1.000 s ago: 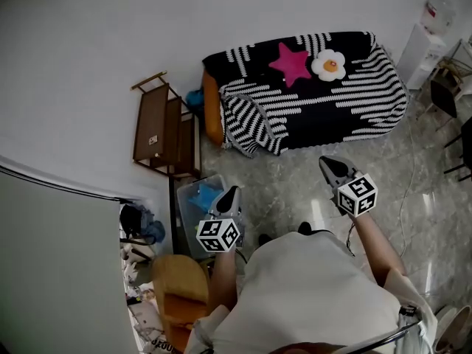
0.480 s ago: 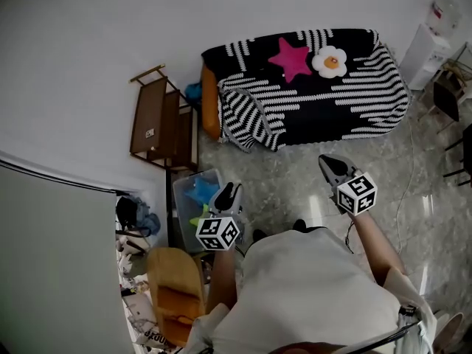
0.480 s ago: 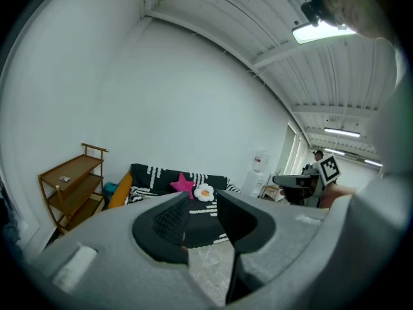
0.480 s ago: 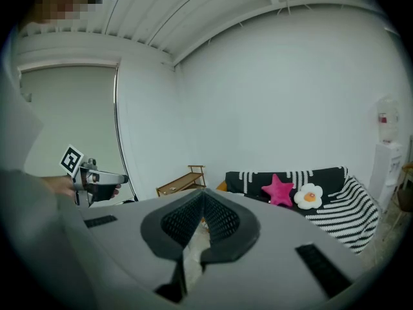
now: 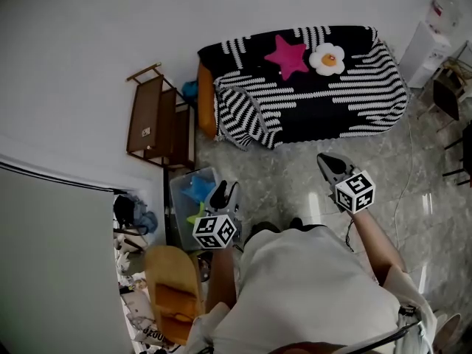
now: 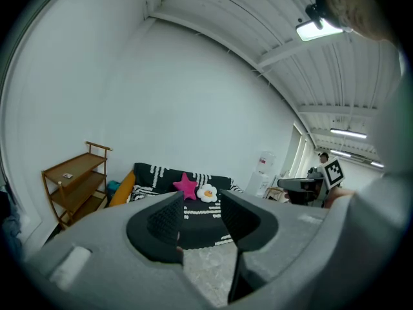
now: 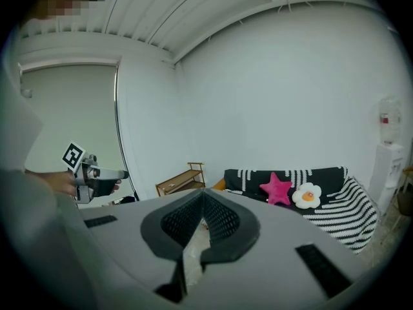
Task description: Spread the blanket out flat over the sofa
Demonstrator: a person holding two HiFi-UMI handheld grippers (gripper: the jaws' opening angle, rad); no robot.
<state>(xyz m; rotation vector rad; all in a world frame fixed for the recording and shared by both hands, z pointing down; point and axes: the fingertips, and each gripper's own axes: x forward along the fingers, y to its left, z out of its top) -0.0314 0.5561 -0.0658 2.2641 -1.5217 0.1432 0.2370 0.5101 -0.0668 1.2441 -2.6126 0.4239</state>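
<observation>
Blanket (image 5: 332,94) covers the sofa (image 5: 208,105) bar one bunched corner; we stand off, left gripper (image 5: 224,191) opening empty, right gripper (image 5: 326,162) closed.

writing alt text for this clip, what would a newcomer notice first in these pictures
The black-and-white striped blanket draped over the sofa at the far side of the room draws the eye, with a pink star cushion and a fried-egg cushion side by side on it. Nearer, over the marbled floor, two hand-held grippers hang well short of it: the left gripper, jaws opening on nothing, and the right gripper, jaws together.
</observation>
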